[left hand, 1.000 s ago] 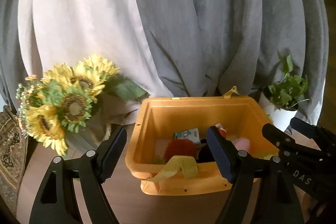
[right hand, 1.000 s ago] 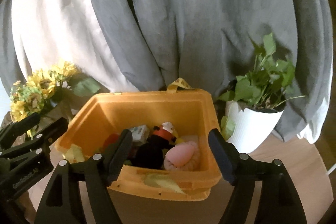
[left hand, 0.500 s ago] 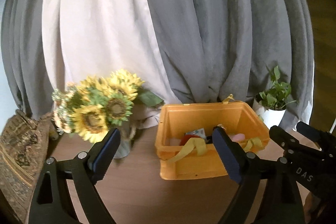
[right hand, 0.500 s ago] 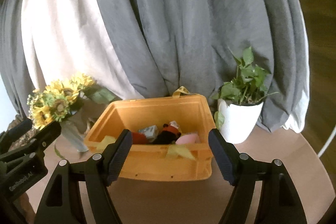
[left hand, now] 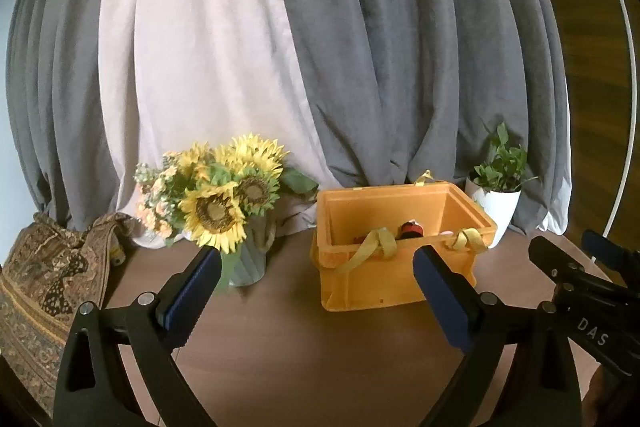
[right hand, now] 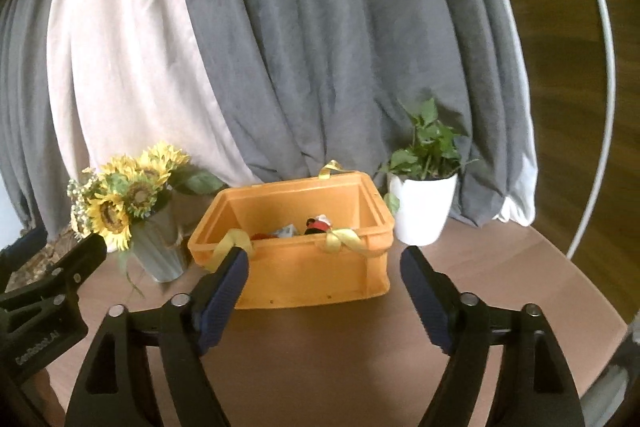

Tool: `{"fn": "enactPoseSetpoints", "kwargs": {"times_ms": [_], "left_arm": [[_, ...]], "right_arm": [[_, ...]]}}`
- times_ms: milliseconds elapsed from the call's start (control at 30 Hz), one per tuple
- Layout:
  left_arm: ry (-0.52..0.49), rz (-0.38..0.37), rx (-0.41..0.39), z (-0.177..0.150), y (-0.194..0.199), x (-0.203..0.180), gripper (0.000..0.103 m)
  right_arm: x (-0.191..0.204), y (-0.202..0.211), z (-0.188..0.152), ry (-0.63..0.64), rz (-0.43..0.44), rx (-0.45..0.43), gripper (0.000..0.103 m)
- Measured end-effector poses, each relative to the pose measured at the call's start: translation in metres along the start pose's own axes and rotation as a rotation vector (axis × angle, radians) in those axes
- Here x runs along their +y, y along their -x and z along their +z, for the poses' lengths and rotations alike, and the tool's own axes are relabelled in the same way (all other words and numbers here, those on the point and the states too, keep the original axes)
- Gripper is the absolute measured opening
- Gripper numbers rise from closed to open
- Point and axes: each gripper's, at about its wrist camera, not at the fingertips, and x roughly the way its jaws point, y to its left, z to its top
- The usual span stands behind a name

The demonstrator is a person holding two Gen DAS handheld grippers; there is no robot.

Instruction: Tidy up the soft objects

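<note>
An orange plastic crate (left hand: pixel 384 283) (right hand: pixel 308 275) stands on the round brown table with yellow ribbons tied over its front rim. Soft toys lie inside; a red and black one (left hand: pixel 412 229) (right hand: pixel 318 225) shows above the rim, the others are mostly hidden. My left gripper (left hand: pixel 316 291) is open and empty, held back from the crate on its left front. My right gripper (right hand: pixel 324 291) is open and empty, in front of the crate and apart from it.
A grey vase of sunflowers (left hand: pixel 224 203) (right hand: pixel 120 203) stands left of the crate. A white pot with a green plant (left hand: pixel 498 199) (right hand: pixel 422 203) stands at its right. A patterned cloth (left hand: pixel 44 287) lies at the far left. Grey and white curtains hang behind.
Both grippers have pulled back and up from over the crate. The crate now looks smaller and farther away, and more of the table shows.
</note>
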Motion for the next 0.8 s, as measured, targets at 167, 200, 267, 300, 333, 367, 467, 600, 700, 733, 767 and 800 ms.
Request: {"fn": "enactPoseSetpoints", "kwargs": {"times_ms": [167,200,267,300,333,367,467,600,700,733,767,800], "left_arm": [[0.015,0.02,-0.008,-0.006,0.02,-0.003,0.099],[0.02,0.026,-0.011,-0.007,0.026,-0.005,0.099],[0.027,0.042,-0.017,-0.009,0.036,-0.008,0.1],[0.032,0.051,-0.02,-0.01,0.042,-0.01,0.1],[0.038,0.059,-0.023,-0.011,0.049,-0.012,0.101],[0.041,0.064,-0.024,-0.012,0.055,-0.015,0.101],[0.053,0.079,-0.029,-0.017,0.073,-0.022,0.102],[0.071,0.095,-0.033,-0.023,0.098,-0.029,0.103],[0.076,0.11,-0.041,-0.028,0.117,-0.035,0.103],[0.077,0.116,-0.043,-0.03,0.123,-0.037,0.103],[0.079,0.118,-0.044,-0.032,0.129,-0.038,0.103],[0.082,0.119,-0.046,-0.035,0.136,-0.04,0.103]], "right_arm": [[-0.001,0.018,-0.004,0.016,0.001,-0.012,0.081],[-0.002,0.023,-0.005,0.018,0.005,-0.015,0.081],[-0.008,0.036,-0.005,0.029,0.031,-0.028,0.081],[-0.008,0.036,-0.005,0.029,0.031,-0.028,0.081],[-0.01,0.04,-0.005,0.033,0.039,-0.032,0.081],[-0.012,0.045,-0.005,0.041,0.049,-0.033,0.081],[-0.019,0.059,-0.006,0.056,0.068,-0.049,0.081],[-0.03,0.08,-0.008,0.077,0.097,-0.069,0.081],[-0.038,0.096,-0.012,0.085,0.114,-0.082,0.085],[-0.04,0.101,-0.013,0.085,0.118,-0.085,0.085],[-0.043,0.107,-0.015,0.085,0.123,-0.088,0.085],[-0.045,0.112,-0.017,0.086,0.126,-0.089,0.085]]}}
